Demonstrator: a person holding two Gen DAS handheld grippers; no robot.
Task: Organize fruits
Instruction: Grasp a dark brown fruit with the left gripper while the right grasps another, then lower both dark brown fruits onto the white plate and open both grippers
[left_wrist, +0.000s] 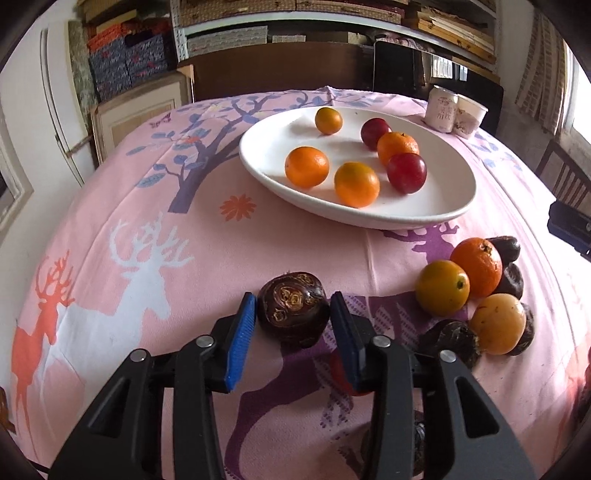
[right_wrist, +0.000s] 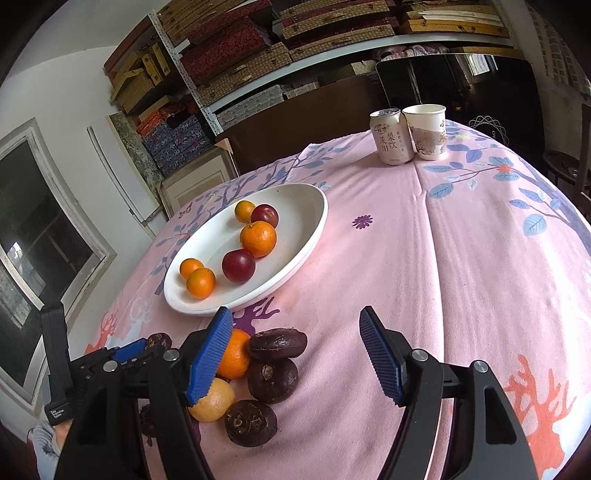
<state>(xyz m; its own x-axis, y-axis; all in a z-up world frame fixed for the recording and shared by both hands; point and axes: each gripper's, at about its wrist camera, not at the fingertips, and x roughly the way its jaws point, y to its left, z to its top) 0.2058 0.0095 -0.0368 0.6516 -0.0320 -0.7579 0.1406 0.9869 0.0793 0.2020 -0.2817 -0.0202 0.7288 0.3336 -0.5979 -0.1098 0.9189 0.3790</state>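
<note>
A white plate (left_wrist: 266, 162) holds several oranges (left_wrist: 306, 167) and two red plums (left_wrist: 406, 172); it also shows in the right wrist view (right_wrist: 295, 254). My left gripper (left_wrist: 293, 314) is open around a dark brown water chestnut (left_wrist: 293, 309) that rests on the cloth, with a gap at each pad. A pile of oranges (left_wrist: 476, 267) and dark chestnuts (left_wrist: 452, 341) lies to its right. My right gripper (right_wrist: 295, 354) is open and empty, above the cloth just right of that pile (right_wrist: 273, 380). The left gripper shows at the left of the right wrist view (right_wrist: 125, 350).
A pink patterned tablecloth (right_wrist: 461, 258) covers the table. A drink can (right_wrist: 391, 137) and a paper cup (right_wrist: 426, 131) stand at the far edge. Shelves with boxes and a chair stand behind the table.
</note>
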